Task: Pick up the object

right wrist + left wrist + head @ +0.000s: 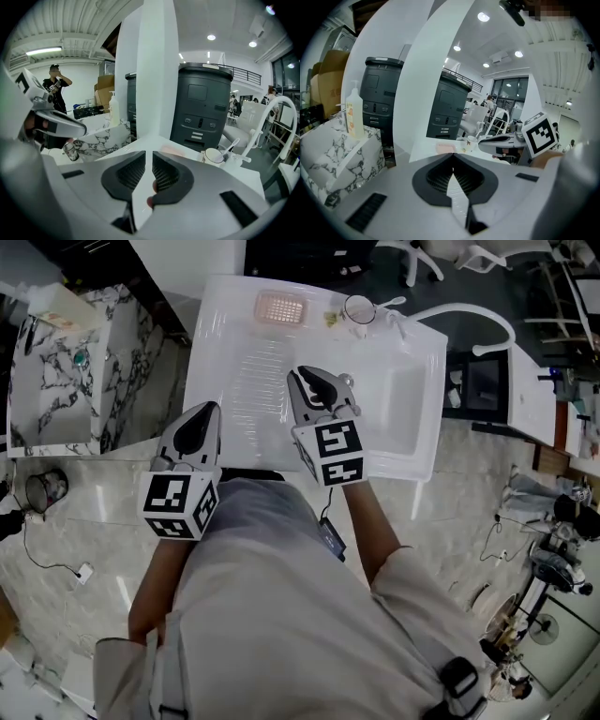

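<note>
A white sink unit (225, 352) with a ribbed draining board lies in front of me. At its far edge sit a pink soap dish (280, 307) and a white cup with a spoon (359, 308). My right gripper (314, 381) hovers over the board beside the basin (398, 413). Its jaws stand a narrow gap apart (152, 157), and no thing is gripped between the pads. My left gripper (208, 413) hangs at the unit's near left edge, its tips touching (452, 159) and empty. The soap dish (173, 151) and cup (215, 155) lie ahead of the right jaws.
A white faucet (469, 320) arches over the basin from the right. A marble-patterned cabinet (66, 362) stands at the left with a bottle (355, 115) on it. Dark grey cabinets (206, 103) stand beyond the sink. A person (56, 86) stands far back.
</note>
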A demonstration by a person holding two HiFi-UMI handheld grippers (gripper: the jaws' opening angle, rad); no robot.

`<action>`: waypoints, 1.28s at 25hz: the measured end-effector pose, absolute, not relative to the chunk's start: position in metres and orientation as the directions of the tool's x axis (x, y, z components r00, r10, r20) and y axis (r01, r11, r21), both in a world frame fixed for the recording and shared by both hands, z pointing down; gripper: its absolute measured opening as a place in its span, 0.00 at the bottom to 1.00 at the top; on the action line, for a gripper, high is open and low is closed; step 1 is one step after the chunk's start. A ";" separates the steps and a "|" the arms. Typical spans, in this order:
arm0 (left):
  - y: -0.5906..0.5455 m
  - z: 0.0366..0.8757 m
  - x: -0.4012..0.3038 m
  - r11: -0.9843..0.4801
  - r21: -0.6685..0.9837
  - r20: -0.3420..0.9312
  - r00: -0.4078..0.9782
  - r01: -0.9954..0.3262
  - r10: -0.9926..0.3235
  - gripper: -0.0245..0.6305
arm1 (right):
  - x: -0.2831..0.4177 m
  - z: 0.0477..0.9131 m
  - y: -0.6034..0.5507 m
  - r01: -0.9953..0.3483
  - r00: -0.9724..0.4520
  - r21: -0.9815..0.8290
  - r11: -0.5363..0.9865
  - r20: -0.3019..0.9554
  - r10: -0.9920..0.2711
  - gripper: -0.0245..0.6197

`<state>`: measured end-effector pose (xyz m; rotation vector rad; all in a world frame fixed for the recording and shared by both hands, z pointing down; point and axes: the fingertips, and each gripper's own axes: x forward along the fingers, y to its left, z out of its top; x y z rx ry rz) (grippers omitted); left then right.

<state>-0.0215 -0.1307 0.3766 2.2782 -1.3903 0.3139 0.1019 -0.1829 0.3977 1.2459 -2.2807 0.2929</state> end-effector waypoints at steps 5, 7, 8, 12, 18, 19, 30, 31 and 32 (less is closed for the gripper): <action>-0.138 0.379 -0.027 -0.369 0.271 0.422 0.454 -0.889 -0.784 0.04 | 0.099 0.408 -0.194 -0.817 -0.429 0.088 0.569 0.567 -0.704 0.13; -0.141 0.379 -0.028 -0.368 0.274 0.425 0.455 -0.889 -0.782 0.04 | 0.099 0.412 -0.199 -0.811 -0.419 0.108 0.575 0.578 -0.700 0.13; -0.142 0.380 -0.029 -0.368 0.275 0.427 0.456 -0.888 -0.781 0.04 | 0.098 0.414 -0.202 -0.808 -0.414 0.118 0.577 0.584 -0.699 0.13; -0.145 0.385 -0.035 -0.368 0.276 0.437 0.457 -0.888 -0.775 0.04 | 0.094 0.424 -0.213 -0.796 -0.393 0.154 0.585 0.603 -0.694 0.14; -0.148 0.390 -0.042 -0.361 0.283 0.450 0.456 -0.888 -0.768 0.04 | 0.091 0.436 -0.225 -0.780 -0.368 0.193 0.595 0.628 -0.686 0.15; -0.148 0.390 -0.042 -0.361 0.284 0.452 0.457 -0.888 -0.766 0.04 | 0.091 0.438 -0.226 -0.779 -0.366 0.193 0.597 0.632 -0.683 0.15; -0.154 0.397 -0.049 -0.355 0.297 0.471 0.459 -0.886 -0.753 0.04 | 0.094 0.458 -0.244 -0.764 -0.332 0.222 0.606 0.670 -0.664 0.15; -0.155 0.397 -0.050 -0.353 0.298 0.471 0.458 -0.887 -0.754 0.04 | 0.094 0.460 -0.245 -0.765 -0.330 0.221 0.605 0.672 -0.663 0.15; -0.155 0.398 -0.051 -0.350 0.299 0.472 0.457 -0.887 -0.754 0.04 | 0.094 0.461 -0.247 -0.766 -0.328 0.220 0.604 0.674 -0.662 0.15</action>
